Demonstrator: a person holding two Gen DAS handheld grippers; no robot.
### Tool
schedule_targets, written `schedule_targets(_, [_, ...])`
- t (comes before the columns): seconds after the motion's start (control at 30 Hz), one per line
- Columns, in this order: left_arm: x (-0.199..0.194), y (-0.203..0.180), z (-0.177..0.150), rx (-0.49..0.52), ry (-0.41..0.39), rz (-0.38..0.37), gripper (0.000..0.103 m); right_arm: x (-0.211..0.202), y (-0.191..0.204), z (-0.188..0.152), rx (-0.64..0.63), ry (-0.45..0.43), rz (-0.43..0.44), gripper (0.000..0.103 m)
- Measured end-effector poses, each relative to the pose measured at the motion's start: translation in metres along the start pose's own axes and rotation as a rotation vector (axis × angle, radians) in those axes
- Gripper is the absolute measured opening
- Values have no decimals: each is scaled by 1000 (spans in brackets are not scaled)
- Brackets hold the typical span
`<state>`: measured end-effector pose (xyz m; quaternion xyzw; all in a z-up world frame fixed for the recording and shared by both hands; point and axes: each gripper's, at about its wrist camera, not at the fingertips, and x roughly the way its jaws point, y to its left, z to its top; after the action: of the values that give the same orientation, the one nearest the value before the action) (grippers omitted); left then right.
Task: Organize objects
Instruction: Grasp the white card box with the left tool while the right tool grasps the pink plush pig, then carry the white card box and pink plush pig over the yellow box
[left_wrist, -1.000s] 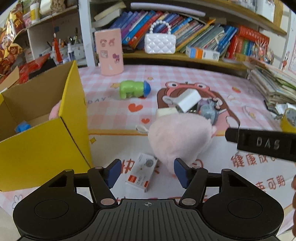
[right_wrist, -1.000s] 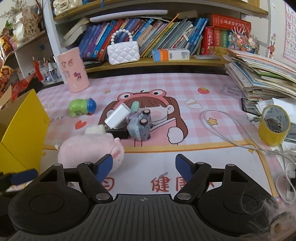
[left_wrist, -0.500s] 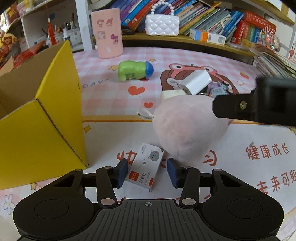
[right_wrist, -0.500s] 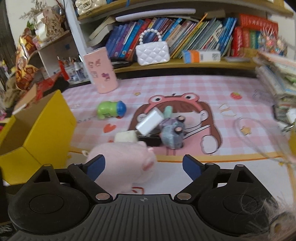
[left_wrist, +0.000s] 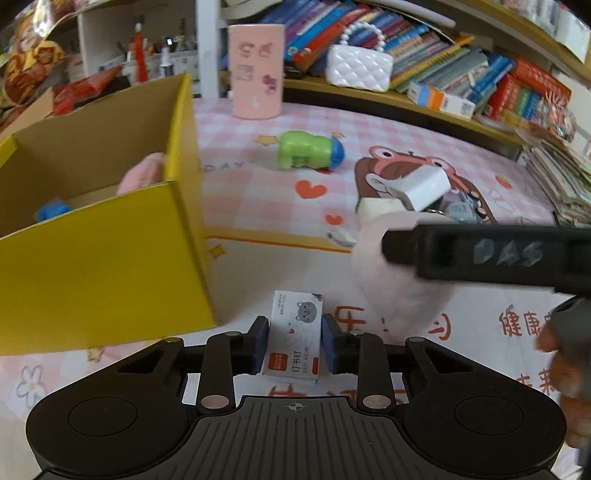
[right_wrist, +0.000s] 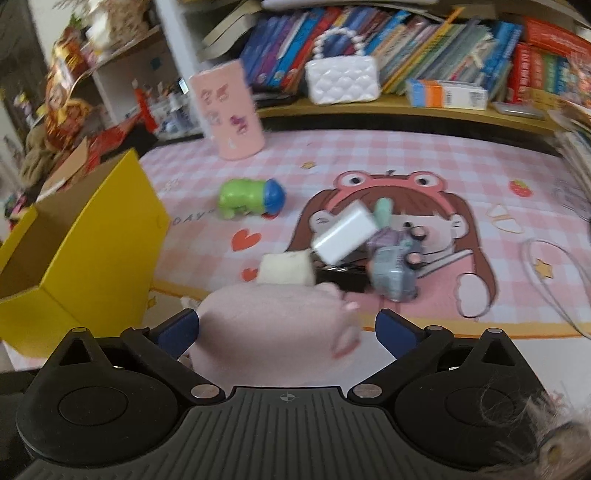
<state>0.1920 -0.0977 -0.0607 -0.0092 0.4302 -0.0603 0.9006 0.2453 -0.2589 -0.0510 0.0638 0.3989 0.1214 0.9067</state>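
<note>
My left gripper (left_wrist: 293, 341) is shut on a small white staple box (left_wrist: 295, 334) with a cat picture and holds it beside the open yellow cardboard box (left_wrist: 110, 266). The box holds a pink plush piece (left_wrist: 142, 173) and a blue object (left_wrist: 51, 211). My right gripper (right_wrist: 286, 332) is open, its fingers on either side of a pink plush toy (right_wrist: 273, 332) that lies on the mat; it also shows in the left wrist view (left_wrist: 402, 291). The right gripper's black body (left_wrist: 498, 254) crosses the left wrist view.
On the pink checked mat (right_wrist: 369, 158) lie a green and blue toy (right_wrist: 249, 197), a white charger (right_wrist: 345, 234), a cream block (right_wrist: 286, 267) and a grey toy car (right_wrist: 395, 271). A pink cup (right_wrist: 231, 114), a white purse (right_wrist: 341, 81) and books stand behind.
My left gripper has closed on the staple box and lifted it. My right gripper has moved forward and left until the pink plush toy lies between its open fingers.
</note>
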Motion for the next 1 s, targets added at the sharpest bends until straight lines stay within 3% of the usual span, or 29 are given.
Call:
schedule_targets(0.3, [-22, 13, -5, -50, -15, 4, 29, 14, 10, -7, -94, 1, -16, 102])
schedule_targets(0.53, [-43, 23, -5, -69, -66, -12, 29, 2, 11, -8, -61, -33, -29, 79])
schedule_targets(0.8, [-62, 40, -13, -83, -107, -38, 29, -44, 29, -17, 57, -84, -85, 79])
schedule_targets(1.0, [-77, 63, -26, -108, -123, -48, 29, -65, 60, -39, 37, -80, -94, 80])
